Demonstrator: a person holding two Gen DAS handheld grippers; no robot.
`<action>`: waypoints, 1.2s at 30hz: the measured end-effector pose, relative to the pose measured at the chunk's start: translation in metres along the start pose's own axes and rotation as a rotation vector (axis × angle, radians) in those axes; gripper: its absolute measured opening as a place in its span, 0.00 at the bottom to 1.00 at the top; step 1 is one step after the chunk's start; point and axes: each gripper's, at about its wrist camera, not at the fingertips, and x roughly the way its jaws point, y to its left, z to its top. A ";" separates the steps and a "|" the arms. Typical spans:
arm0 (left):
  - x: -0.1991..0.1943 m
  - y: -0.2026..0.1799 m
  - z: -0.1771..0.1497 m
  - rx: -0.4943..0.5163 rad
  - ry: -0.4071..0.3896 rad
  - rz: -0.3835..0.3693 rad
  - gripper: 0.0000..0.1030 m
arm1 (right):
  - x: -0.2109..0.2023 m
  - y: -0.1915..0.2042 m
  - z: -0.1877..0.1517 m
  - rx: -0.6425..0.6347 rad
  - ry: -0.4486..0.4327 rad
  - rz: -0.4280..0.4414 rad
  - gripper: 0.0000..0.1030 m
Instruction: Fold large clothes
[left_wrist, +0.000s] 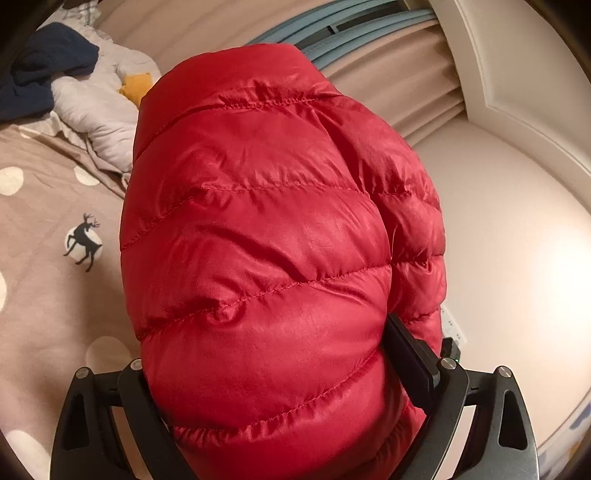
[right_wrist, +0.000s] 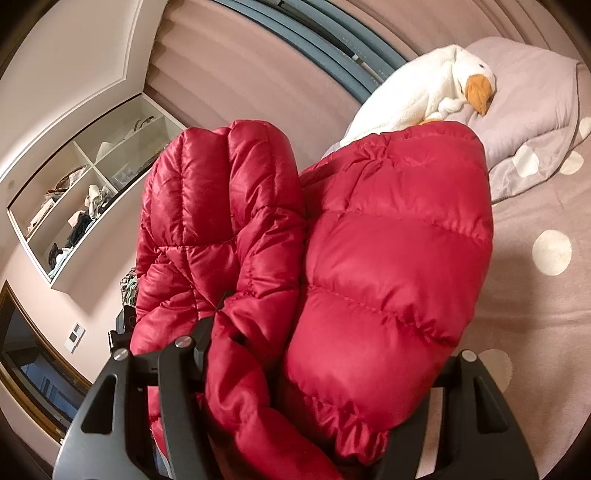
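A red quilted down jacket (left_wrist: 266, 236) fills the left wrist view, bunched between the fingers of my left gripper (left_wrist: 280, 373), which is shut on it; only the right finger (left_wrist: 410, 354) shows, the other is hidden under fabric. In the right wrist view the same jacket (right_wrist: 388, 258) hangs in two puffy folds, one of them a sleeve (right_wrist: 221, 206), over the bed. My right gripper (right_wrist: 314, 369) is shut on the jacket's bunched edge; the fingertips are buried in fabric.
The brown bedspread (left_wrist: 44, 280) has white dots and a deer print. A pillow (right_wrist: 532, 107) with a white goose plush (right_wrist: 436, 92) lies at the bed head. Dark blue clothing (left_wrist: 44, 74) lies on bedding. Wall shelves (right_wrist: 85, 195) and curtains (left_wrist: 406, 85) stand beyond.
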 end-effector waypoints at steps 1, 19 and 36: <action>0.002 0.004 0.004 0.000 0.000 -0.003 0.91 | 0.001 0.001 0.001 -0.003 -0.004 -0.001 0.62; 0.025 0.014 0.014 0.008 0.029 0.021 0.91 | 0.005 -0.006 0.001 0.050 0.013 -0.065 0.66; 0.072 0.116 0.015 -0.100 0.127 0.493 0.95 | 0.050 -0.076 -0.009 0.169 0.138 -0.268 0.86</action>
